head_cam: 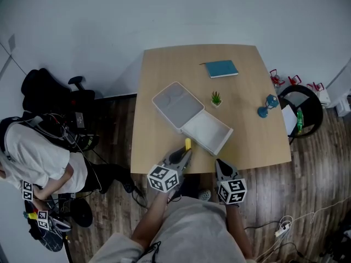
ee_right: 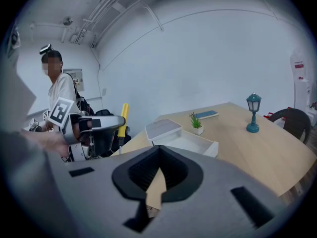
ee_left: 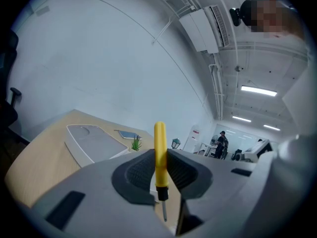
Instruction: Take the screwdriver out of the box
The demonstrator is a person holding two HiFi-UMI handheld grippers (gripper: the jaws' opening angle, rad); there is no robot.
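A yellow-handled screwdriver is clamped in my left gripper over the table's front edge, just short of the open white box. In the left gripper view the screwdriver stands upright between the pads, handle up and metal tip down. The box's lid lies open behind it, to the left. My right gripper hovers at the front edge, to the right of the left one, shut with nothing in it. From the right gripper view the screwdriver shows held in the left gripper, left of the box.
On the wooden table lie a teal book, a small potted plant and a teal lamp figure. A black chair stands at the right edge. A person sits at the left among equipment.
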